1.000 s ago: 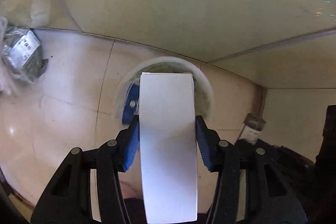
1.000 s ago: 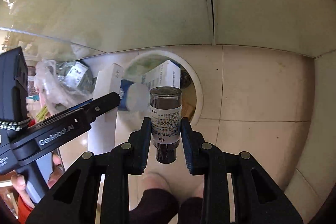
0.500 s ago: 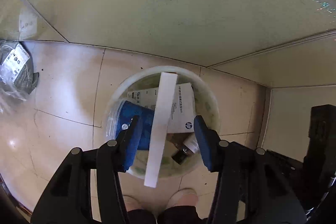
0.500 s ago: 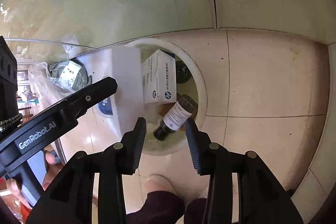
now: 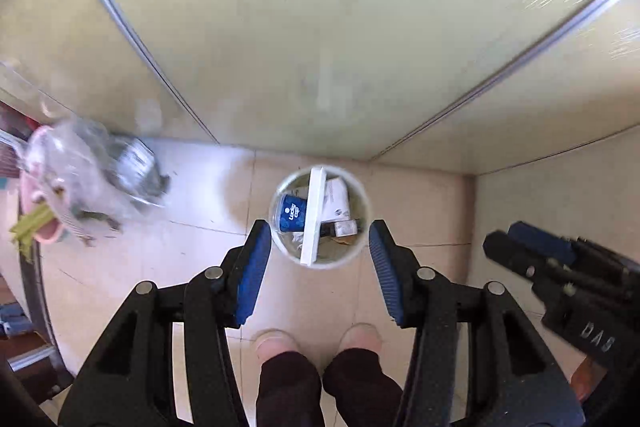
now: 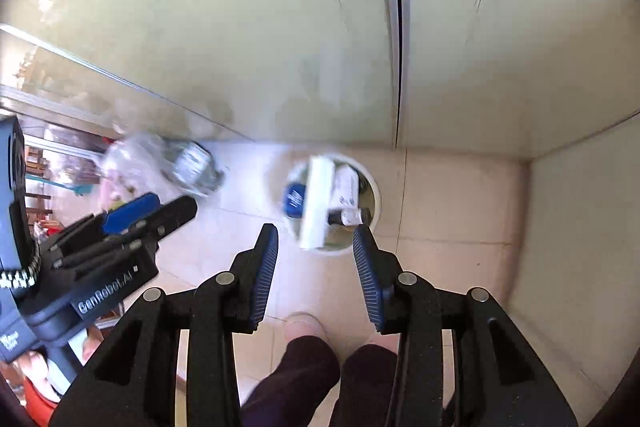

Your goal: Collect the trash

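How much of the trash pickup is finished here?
Done: a long white box, a blue cup and a small bottle lie in the bin. In hand: nothing, left tool and right tool open. Left: a plastic bag on the floor.

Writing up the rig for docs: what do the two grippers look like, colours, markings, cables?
Both match: matte black angular plastic linkages with round silver pivot pins, and fingers faced with ribbed blue pads. The left gripper, seen from the right wrist view, carries white "GenRobot.AI" lettering and a coiled black-and-white cable at its rear. The right gripper, seen from the left wrist view, shows embossed letters, unreadable here.
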